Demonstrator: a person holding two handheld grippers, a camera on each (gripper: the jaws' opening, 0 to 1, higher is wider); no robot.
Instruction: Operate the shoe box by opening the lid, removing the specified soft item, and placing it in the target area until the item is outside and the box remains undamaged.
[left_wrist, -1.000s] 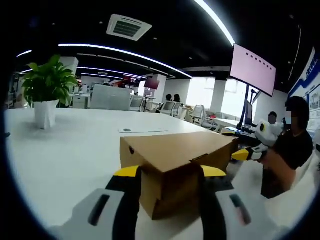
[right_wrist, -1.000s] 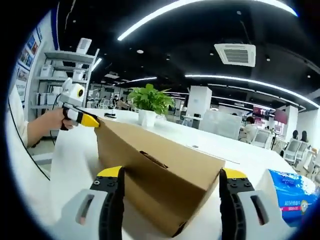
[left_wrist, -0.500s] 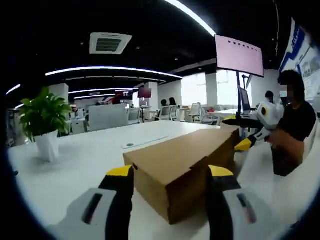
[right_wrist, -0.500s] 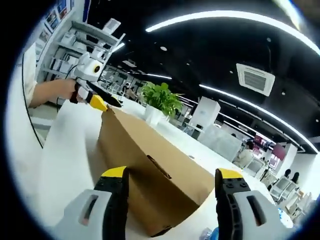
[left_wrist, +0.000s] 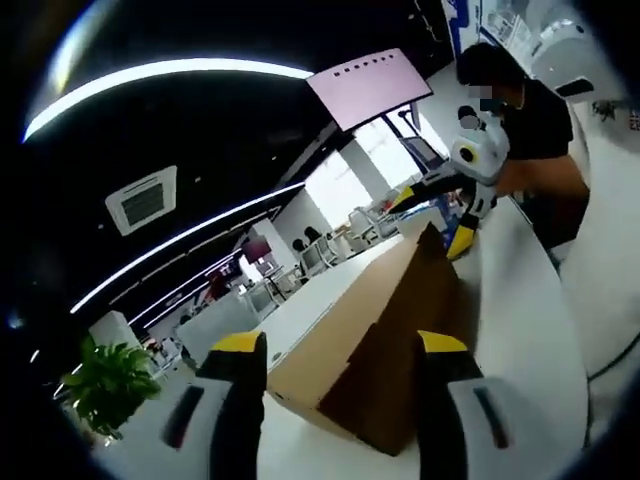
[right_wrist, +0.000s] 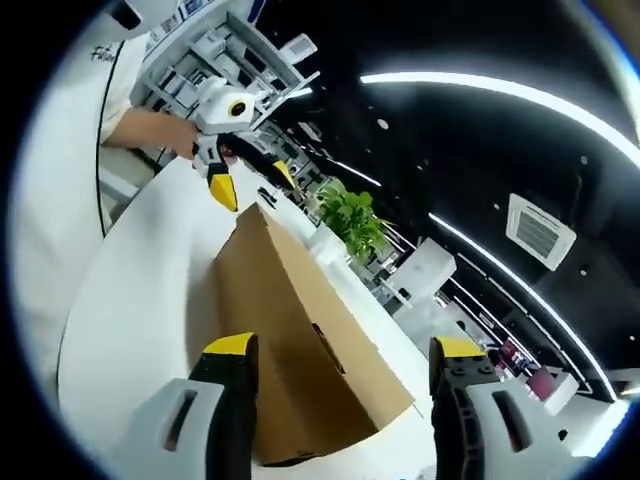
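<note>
Seen in both views: the closed brown shoe box (left_wrist: 370, 345) lying on the white table (left_wrist: 520, 330), one end between each gripper's jaws. Left gripper (left_wrist: 340, 345) and right gripper (right_wrist: 342, 347) both spread wide — not touching the cardboard. Green plant (right_wrist: 352, 215) beyond the box

The shoe box (left_wrist: 370, 350) blocks the gap between the left claw's spread jaws (bare white table (left_wrist: 520, 330) beside it).

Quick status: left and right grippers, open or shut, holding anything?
Left gripper: open, jaws either side of one end of the box, holding nothing.
Right gripper: open, jaws astride the other end, holding nothing.
</note>
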